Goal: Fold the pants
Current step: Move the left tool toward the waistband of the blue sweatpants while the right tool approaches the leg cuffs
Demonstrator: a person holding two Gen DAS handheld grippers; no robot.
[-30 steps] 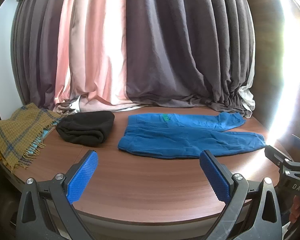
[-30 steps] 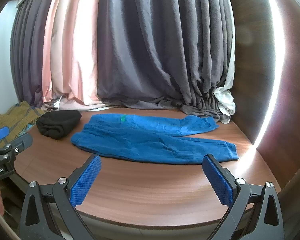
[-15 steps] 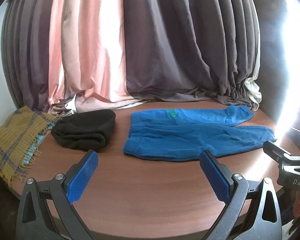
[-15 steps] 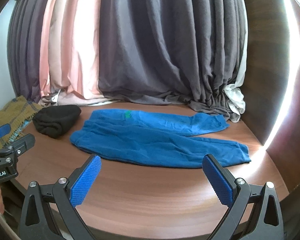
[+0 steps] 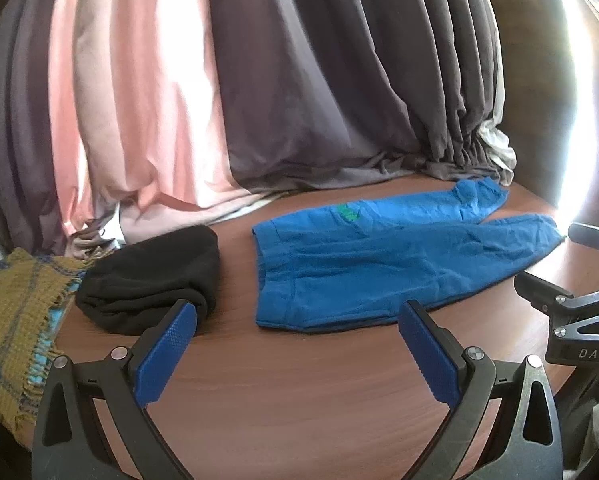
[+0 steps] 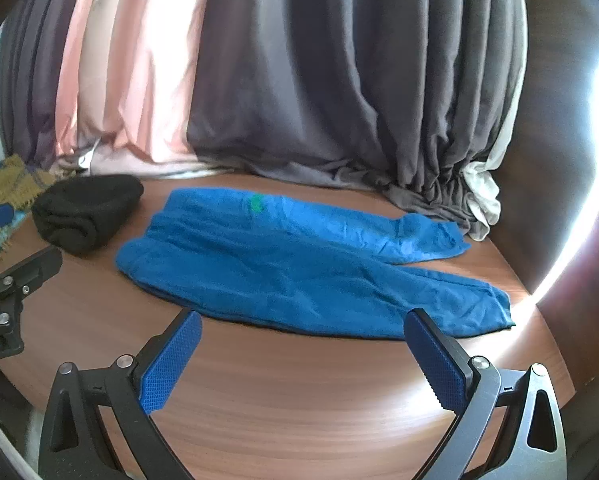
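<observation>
Pants [image 6: 299,272]: laid flat on table [image 6: 299,420], unfolded. Left tongs [image 5: 295,344], right tongs [image 6: 299,352]: spread wide, empty. Risk: single layer pinched, fold skewed.

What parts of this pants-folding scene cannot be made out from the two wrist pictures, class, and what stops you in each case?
- Blue pants: the underside, hidden by the cloth itself in both views.
- Green mark near the waistband: too small and blurred to read.
- Black garment: its near end sits behind the left gripper finger in the left view.
- Plaid blanket: cut off by the left edge.
- Table: right side washed out by glare.
</observation>
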